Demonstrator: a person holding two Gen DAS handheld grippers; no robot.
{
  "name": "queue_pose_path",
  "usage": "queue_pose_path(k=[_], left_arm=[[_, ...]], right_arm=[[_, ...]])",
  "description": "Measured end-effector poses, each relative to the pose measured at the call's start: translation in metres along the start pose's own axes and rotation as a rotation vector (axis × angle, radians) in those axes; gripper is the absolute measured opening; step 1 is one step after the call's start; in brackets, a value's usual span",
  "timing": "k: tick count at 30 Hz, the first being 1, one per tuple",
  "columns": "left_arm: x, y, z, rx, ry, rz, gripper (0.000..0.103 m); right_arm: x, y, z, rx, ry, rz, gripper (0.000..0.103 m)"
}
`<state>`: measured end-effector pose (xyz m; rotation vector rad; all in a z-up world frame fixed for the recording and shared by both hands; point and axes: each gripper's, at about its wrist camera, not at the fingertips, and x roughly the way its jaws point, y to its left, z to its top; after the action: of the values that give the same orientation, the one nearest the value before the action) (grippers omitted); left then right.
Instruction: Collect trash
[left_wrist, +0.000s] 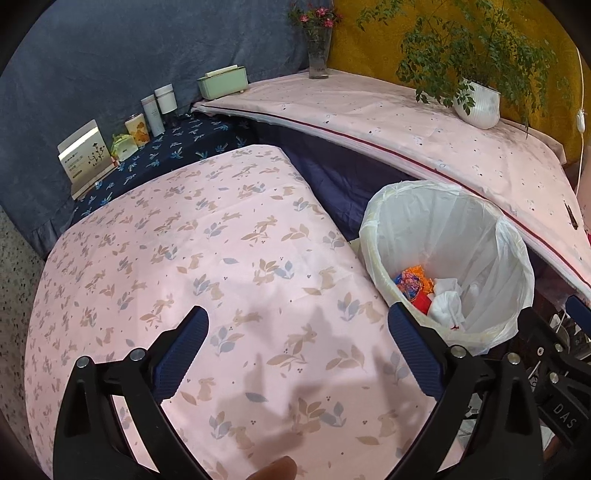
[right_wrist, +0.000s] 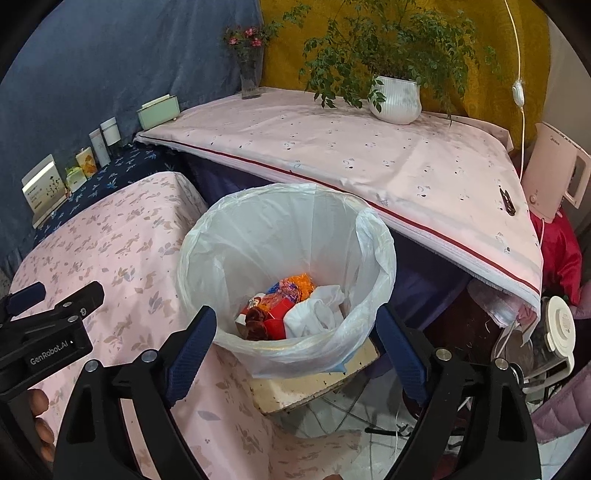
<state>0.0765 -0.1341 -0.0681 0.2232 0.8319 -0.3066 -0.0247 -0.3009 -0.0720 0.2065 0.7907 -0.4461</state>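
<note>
Trash lies at the bottom of the bin: orange and red wrappers, crumpled white tissue, and a dark brown item. A translucent white liner is folded over the bin's rim. The bin stands on a pale block, just beside the table covered in a pink rabbit-print cloth and below the edge of a second surface draped in a pink sheet with a red stripe.

Left gripper: jaws spread wide, nothing between them, positioned over the rabbit-print cloth, with the bin to its right. Right gripper: jaws spread wide, nothing held, positioned in front of the bin's near rim, which shows between the 2 blue pads.

A potted plant and a flower vase stand on the striped sheet. Several containers line the dark blue patterned shelf.
</note>
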Motion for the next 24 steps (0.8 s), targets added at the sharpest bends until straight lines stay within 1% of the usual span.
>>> queue_pose_path(k=[2, 3, 7, 13, 24], left_arm=[[0.001, 0.001, -0.004, -0.006, 0.010, -0.002, 0.094], [0.001, 0.001, -0.006, -0.007, 0.014, -0.003, 0.094], [0.002, 0.001, -0.013, 0.000, 0.026, -0.005, 0.094], [0.001, 0.002, -0.020, -0.001, 0.037, 0.003, 0.096], [-0.008, 0.003, -0.018, -0.008, 0.028, 0.004, 0.096]], right_arm=[[0.000, 0.002, -0.004, -0.011, 0.010, -0.001, 0.087], [-0.001, 0.003, -0.005, -0.017, 0.013, -0.001, 0.090], [-0.007, 0.005, -0.011, -0.034, 0.003, -0.002, 0.090], [-0.012, 0.008, -0.016, -0.062, 0.025, -0.021, 0.090], [-0.027, 0.016, -0.015, -0.091, 0.013, -0.024, 0.090]])
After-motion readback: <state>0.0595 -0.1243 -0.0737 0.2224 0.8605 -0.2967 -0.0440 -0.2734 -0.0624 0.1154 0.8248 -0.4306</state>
